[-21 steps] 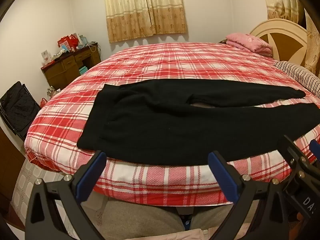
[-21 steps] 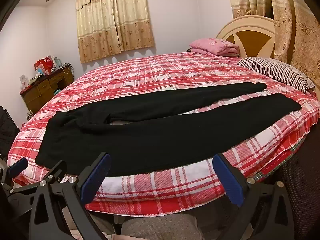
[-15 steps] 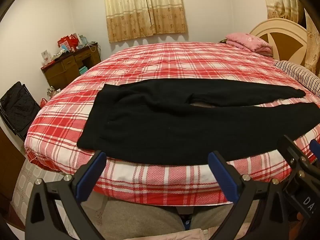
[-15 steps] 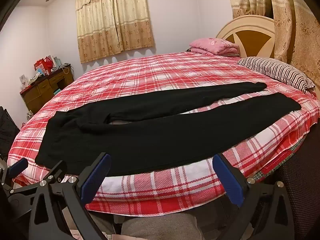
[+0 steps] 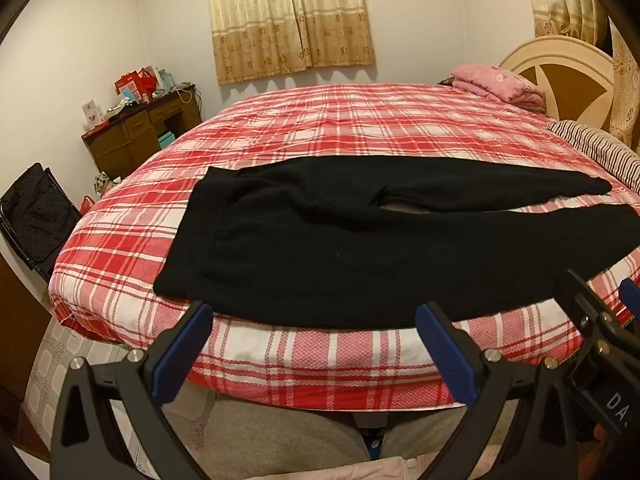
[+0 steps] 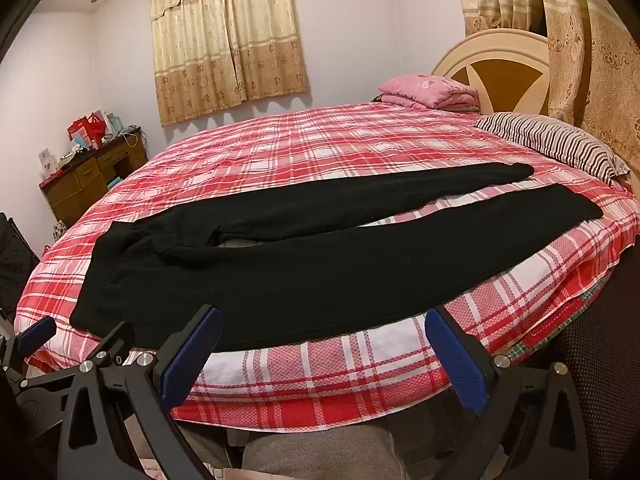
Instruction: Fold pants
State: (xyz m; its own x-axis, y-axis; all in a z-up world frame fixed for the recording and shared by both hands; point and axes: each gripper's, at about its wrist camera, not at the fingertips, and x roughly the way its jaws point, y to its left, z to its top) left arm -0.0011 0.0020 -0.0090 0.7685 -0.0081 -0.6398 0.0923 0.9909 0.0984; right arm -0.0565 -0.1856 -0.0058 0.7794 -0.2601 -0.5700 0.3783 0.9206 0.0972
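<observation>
Left wrist view has the left gripper (image 5: 314,344) nearest the lens, its two blue-padded fingers (image 5: 182,354) spread wide apart with nothing between them, hanging just short of the bed's near edge. Below the fingers a person's grey-clad knees (image 5: 280,440) show. To the right of these fingers the tip of the right gripper reaches in at the frame's edge. Just beyond both fingertips lie the black pants (image 5: 360,248), spread flat across the red plaid bedspread (image 5: 360,120), waistband ahead of the left finger and both legs running off past the right finger. In the right wrist view the right gripper (image 6: 320,354) is likewise open wide and empty, its fingers (image 6: 456,360) hovering off the bed's edge, with the pants' near leg straight ahead between them and the cuffs far out to the right. Farther past the pants, to the right, a striped pillow (image 6: 548,140) and a folded pink blanket (image 6: 428,90) sit by the headboard (image 6: 500,64). Far to the left stands a wooden table (image 6: 84,180) with clutter on it, and beige curtains (image 6: 228,40) hang on the back wall.
</observation>
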